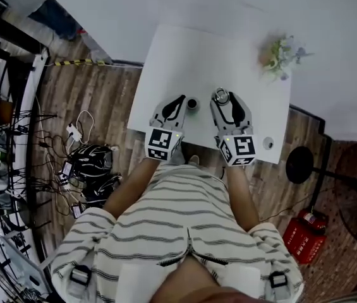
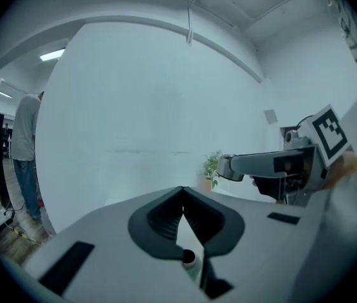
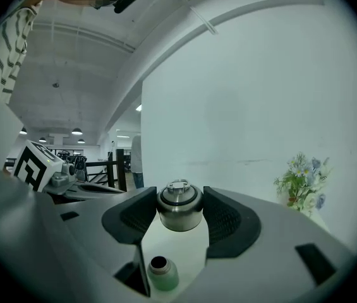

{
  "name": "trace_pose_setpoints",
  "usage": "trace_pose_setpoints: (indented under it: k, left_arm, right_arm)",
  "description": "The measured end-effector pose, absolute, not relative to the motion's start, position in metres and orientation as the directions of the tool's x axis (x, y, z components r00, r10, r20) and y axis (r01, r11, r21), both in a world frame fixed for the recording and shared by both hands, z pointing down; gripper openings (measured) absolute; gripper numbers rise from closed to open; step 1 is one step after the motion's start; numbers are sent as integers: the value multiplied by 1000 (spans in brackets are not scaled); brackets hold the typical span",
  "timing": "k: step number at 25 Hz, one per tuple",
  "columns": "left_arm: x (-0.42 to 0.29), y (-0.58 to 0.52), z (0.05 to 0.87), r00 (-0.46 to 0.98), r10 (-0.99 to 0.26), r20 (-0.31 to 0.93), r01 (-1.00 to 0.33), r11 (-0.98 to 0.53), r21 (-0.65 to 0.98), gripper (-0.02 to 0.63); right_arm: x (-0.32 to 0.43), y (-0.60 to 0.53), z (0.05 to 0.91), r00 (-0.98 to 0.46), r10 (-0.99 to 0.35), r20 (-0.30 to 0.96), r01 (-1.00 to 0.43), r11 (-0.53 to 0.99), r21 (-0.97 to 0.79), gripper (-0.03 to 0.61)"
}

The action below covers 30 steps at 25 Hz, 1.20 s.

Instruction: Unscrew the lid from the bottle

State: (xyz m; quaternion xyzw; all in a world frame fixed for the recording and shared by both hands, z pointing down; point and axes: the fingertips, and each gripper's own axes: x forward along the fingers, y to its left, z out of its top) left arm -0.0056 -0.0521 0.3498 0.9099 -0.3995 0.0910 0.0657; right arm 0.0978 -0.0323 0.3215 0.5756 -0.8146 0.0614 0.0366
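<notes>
- On the white table (image 1: 184, 55), between the two grippers, the green bottle (image 3: 162, 275) stands upright with its mouth open. There is no lid on it.
- In the right gripper (image 3: 179, 194), the silver lid (image 3: 179, 210) sits between the two black pads, and the pads press on its sides. It is up in the air, above the bottle and apart from it.
- The left gripper (image 2: 182, 201) has its jaws pressed together with nothing in them. The bottle shows just below its tips, and nothing touches it.
- So the lid looks to be off already, and I think the job is nearly done.
- Here is what could go wrong: nothing holds the bottle now. A bump from the left gripper, which is near it, could knock it over. Then it might roll off the table edge.
- The lid is round and smooth — if the right pads loosen, it could slip out and fall on the bottle or the table.
- The little bunch of flowers (image 1: 282, 55) at the far corner is well apart from all this, so it looks safe.
</notes>
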Motion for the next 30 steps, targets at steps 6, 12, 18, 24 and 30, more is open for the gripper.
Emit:
trace_pose_setpoints:
  k: [6, 12, 18, 24, 30]
  left_arm:
    - [-5, -42, 318, 649, -736, 191, -752, -659, 17, -2]
    - [-8, -36, 295, 630, -759, 166, -768, -641, -16, -2]
    - [-19, -32, 303, 613, -769, 183, -779, -626, -19, -2]
    - [-19, -29, 295, 612, -772, 171, -781, -624, -27, -2]
    - [-18, -24, 293, 612, -773, 165, -780, -625, -33, -2]
  right_arm:
    - [105, -24, 304, -316, -941, 122, -949, 313, -49, 237]
    - [101, -19, 290, -318, -941, 112, -948, 315, -45, 236]
    - [94, -20, 290, -324, -940, 105, -946, 323, -26, 236]
    - [95, -15, 289, -319, -942, 103, -948, 318, -31, 236]
    - [97, -9, 287, -318, -943, 95, -948, 317, -27, 236]
